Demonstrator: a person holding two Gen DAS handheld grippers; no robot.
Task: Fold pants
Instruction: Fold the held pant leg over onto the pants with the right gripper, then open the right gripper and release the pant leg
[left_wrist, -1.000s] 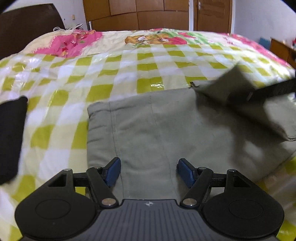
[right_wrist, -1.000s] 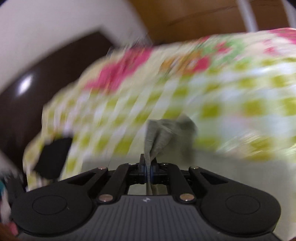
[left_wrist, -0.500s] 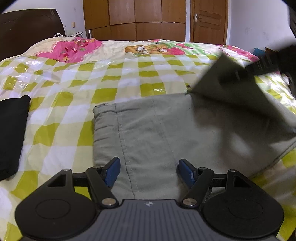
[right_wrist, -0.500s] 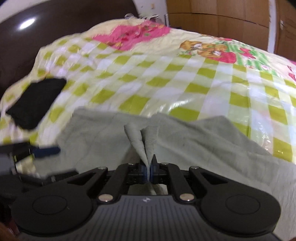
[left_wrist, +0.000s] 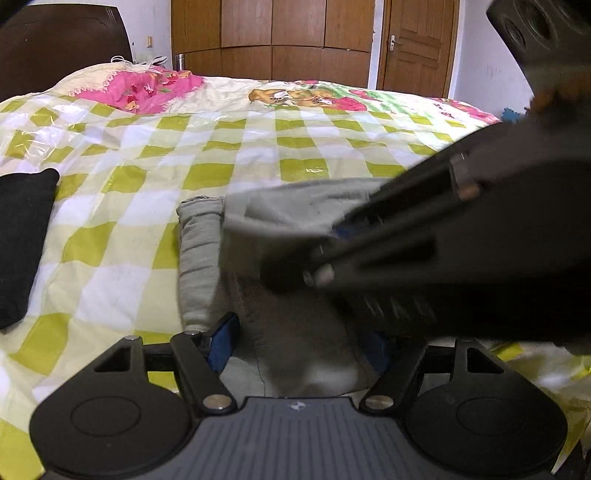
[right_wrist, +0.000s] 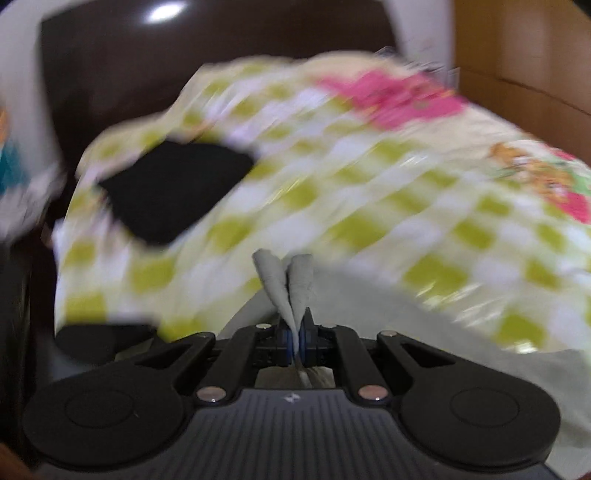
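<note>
Left wrist view: low and close over the pants (left_wrist: 295, 325), facing up the bed (left_wrist: 229, 147) toward the wardrobe (left_wrist: 273, 40) and door (left_wrist: 417, 48), with the right gripper (left_wrist: 332, 236) crossing in from the right. Right wrist view: blurred, equally low, turned toward the dark headboard (right_wrist: 207, 66). Shared by both: pants (right_wrist: 388, 317), checked bed (right_wrist: 369, 206), black cloth (left_wrist: 22, 236) (right_wrist: 177, 188).
</note>
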